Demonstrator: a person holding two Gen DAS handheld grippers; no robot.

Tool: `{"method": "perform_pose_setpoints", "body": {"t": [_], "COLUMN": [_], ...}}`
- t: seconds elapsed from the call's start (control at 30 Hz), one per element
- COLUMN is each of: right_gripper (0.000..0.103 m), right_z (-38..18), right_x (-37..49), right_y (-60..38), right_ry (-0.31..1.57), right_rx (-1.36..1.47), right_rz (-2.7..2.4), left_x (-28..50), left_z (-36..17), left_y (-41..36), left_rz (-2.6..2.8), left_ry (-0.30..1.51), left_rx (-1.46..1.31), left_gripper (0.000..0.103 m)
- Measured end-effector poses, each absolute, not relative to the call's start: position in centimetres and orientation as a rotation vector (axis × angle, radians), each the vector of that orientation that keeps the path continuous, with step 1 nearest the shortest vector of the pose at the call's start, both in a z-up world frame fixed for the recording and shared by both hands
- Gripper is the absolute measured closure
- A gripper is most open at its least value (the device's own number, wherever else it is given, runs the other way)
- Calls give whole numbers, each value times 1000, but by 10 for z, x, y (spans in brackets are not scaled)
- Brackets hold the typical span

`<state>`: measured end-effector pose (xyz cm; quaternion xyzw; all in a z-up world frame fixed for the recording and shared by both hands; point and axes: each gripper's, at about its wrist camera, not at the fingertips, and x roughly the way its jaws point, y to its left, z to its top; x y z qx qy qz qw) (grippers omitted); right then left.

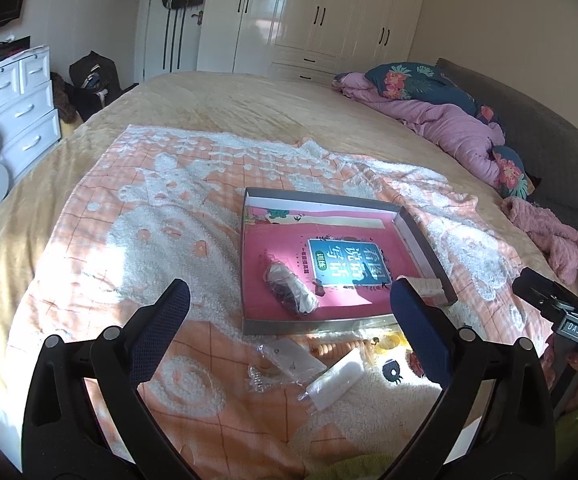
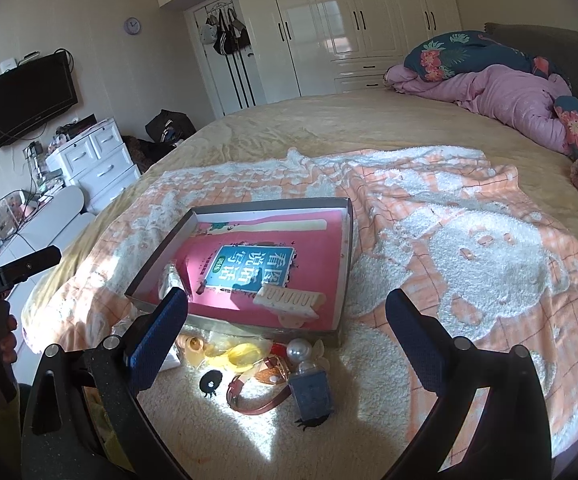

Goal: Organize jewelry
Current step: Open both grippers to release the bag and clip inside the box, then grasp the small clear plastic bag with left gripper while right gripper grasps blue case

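I held both tools, left (image 1: 289, 320) and right (image 2: 287, 322), spread apart and empty; loose jewelry, a big white pearl (image 2: 299, 350) included, lay lower centre before the shallow grey cardboard tray (image 2: 343, 280), so I'd pinch gently

Box (image 2: 347, 248) walls block — towel (image 2: 469, 260) (rt) free.

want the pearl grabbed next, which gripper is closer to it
Right. The right gripper hovers open with the pearl between its fingers; the left gripper is open off to its left.
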<state>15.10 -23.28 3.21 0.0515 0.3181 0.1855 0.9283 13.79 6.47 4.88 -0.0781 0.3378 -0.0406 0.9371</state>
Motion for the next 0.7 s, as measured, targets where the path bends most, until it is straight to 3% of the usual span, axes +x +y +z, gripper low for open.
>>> {"method": "perform_pose_setpoints", "body": {"t": [0.7], "right_gripper": [4], "right_z": [7], "right_x": [131], "right_y": [-237], "right_ry": [723], "right_rx": [78], "right_rz": [385], "left_x": [121], "left_z": [12], "left_y": [34], "left_rz": [-116], "left_ry": [796], "left_rx": [-110], "left_gripper": [9]}}
